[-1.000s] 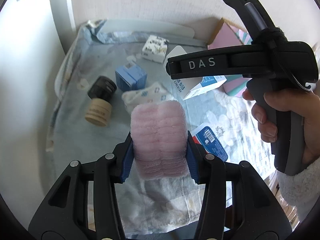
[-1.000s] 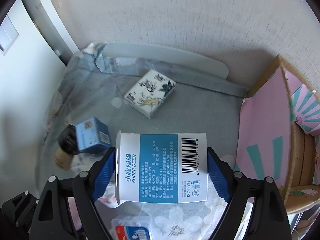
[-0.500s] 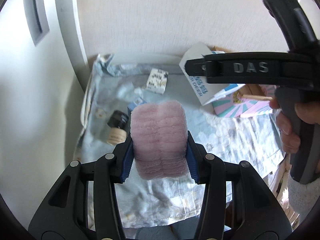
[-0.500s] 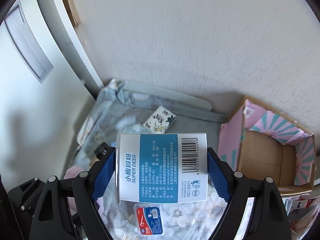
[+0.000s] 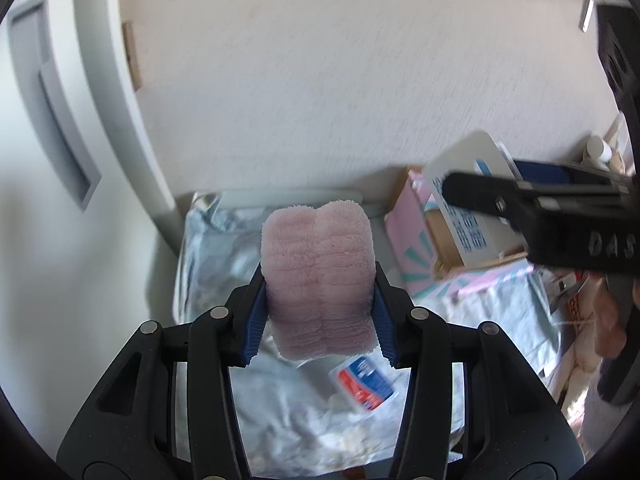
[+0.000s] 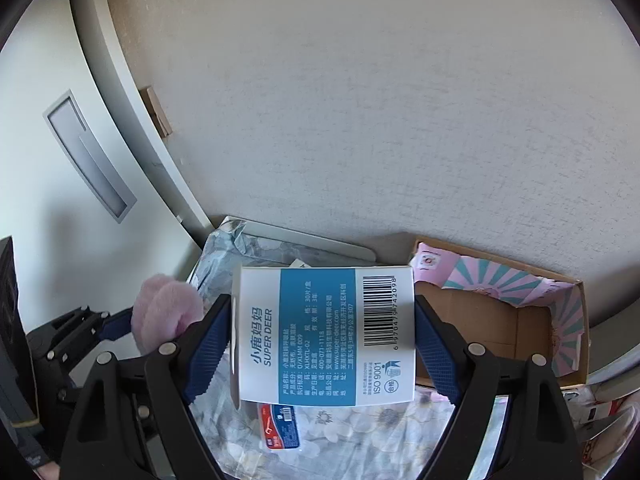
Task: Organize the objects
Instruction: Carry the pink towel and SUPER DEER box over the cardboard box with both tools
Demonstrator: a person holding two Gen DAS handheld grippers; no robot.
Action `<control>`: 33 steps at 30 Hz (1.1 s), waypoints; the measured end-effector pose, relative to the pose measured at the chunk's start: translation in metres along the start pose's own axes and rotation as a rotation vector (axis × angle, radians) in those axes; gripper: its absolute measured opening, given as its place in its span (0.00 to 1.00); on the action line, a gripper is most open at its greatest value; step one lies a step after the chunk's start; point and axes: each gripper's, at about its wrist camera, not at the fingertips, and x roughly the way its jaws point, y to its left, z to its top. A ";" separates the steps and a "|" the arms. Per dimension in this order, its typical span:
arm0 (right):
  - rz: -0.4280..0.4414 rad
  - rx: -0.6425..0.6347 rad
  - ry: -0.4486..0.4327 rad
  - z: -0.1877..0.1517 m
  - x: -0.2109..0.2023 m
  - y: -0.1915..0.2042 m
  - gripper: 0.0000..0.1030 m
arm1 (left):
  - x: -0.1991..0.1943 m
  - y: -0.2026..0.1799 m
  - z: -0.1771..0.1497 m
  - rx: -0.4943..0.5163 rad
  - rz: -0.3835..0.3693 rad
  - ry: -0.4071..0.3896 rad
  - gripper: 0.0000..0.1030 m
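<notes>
A rough, off-white plastered wall [image 6: 380,100] fills the upper half of both views. Below it, a counter [image 5: 304,420] is draped in a crumpled pale blue cloth printed with faint flowers; a smooth grey rounded edge is seen along its far side at 12 o'clock.

At 3 o'clock in the right wrist view an open cardboard box [image 6: 500,320] is set against the wall, its flaps lined in pink with teal sunburst stripes and its inside plain brown.

The left claw [image 5: 318,312] is closed on a folded pink towel [image 5: 318,280], a plush, ribbed bundle squeezed between the blue ridged pads and held above the cloth; the same bundle is seen at 9 o'clock in the right wrist view [image 6: 166,312].

The right claw [image 6: 324,344] is clamped on a white carton [image 6: 324,336], a smooth rectangular box with a blue panel, the words SUPER DEER and a barcode, gripped by its short ends and held in the air just left of the cardboard box. In the left wrist view it is seen at 3 o'clock, in front of the cardboard box, partly hidden behind the black body of the right claw.

A small flat plastic packet [image 5: 366,384], red and blue, is lying on the cloth at 5 o'clock from the towel.
</notes>
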 end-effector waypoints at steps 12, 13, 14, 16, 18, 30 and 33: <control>-0.048 0.036 -0.044 -0.003 -0.021 -0.087 0.81 | 0.030 -0.078 0.030 0.025 -0.004 -0.017 0.41; -0.048 0.046 -0.044 -0.004 -0.021 -0.095 0.81 | 0.036 -0.085 0.033 0.029 -0.005 -0.016 0.41; -0.051 0.052 -0.043 -0.005 -0.022 -0.103 0.81 | 0.041 -0.089 0.036 0.032 -0.008 -0.013 0.41; -0.061 0.063 -0.040 -0.008 -0.022 -0.117 0.81 | 0.051 -0.103 0.041 0.036 -0.015 -0.007 0.41; -0.072 0.075 -0.035 -0.010 -0.023 -0.133 0.81 | 0.060 -0.115 0.045 0.038 -0.020 0.005 0.41; -0.126 0.136 0.020 -0.025 -0.010 -0.210 0.81 | 0.121 -0.166 0.058 0.046 -0.033 0.079 0.41; -0.133 0.146 0.040 -0.025 -0.002 -0.223 0.81 | 0.139 -0.174 0.062 0.056 -0.026 0.109 0.41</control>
